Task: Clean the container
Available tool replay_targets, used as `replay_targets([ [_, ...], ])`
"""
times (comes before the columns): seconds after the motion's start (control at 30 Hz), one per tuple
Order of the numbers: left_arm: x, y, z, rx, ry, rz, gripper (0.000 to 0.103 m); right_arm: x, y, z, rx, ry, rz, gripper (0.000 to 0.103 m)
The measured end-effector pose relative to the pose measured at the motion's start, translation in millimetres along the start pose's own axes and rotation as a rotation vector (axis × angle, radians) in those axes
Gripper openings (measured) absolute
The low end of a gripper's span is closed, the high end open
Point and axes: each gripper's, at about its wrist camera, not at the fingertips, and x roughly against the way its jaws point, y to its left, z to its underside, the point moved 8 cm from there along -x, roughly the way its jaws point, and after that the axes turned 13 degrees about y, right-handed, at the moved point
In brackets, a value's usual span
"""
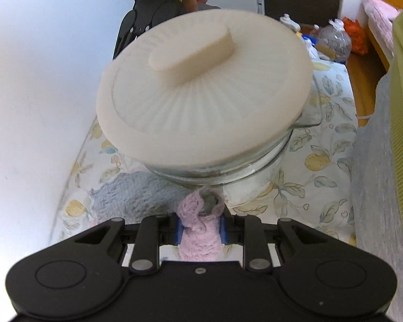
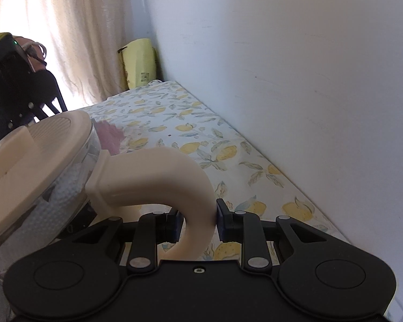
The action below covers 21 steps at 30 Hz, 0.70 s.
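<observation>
The jug [image 1: 228, 166] is the landmark: a clear glass container with a cream lid [image 1: 201, 91] and a curved cream handle [image 2: 158, 179], held tilted above the lemon-print tablecloth [image 1: 322, 161], seemingly lifted off it, though its base is hidden. The right gripper [image 2: 197, 224] has its jaws closed on the lower bend of the handle and carries the jug. The left gripper [image 1: 200, 228] is clamped on a pink cloth [image 1: 201, 230], whose bunched tip sits just under the glass rim below the lid, touching or nearly so. A blue-grey cloth [image 1: 137, 196] lies on the tablecloth beneath the jug. The step in hand looks like wiping the outer glass. To do it well, the right grip should stay firm so the jug does not swing on its handle, while the left presses the cloth flat and sweeps around the wall. The lid only rests on top, so steeper tilting risks sliding it off.
</observation>
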Motion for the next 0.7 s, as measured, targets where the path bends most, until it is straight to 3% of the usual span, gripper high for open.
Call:
replay_targets([
  [0.3,-11,-3,-10,-0.070,0.014,-0.018,0.024,13,4,16,-0.078,-0.005,0.052,0.029],
  [0.7,-51,-18,-8,-0.065,-0.022,-0.011,0.024,27,9,35,-0.176,0.001,0.112,0.029],
])
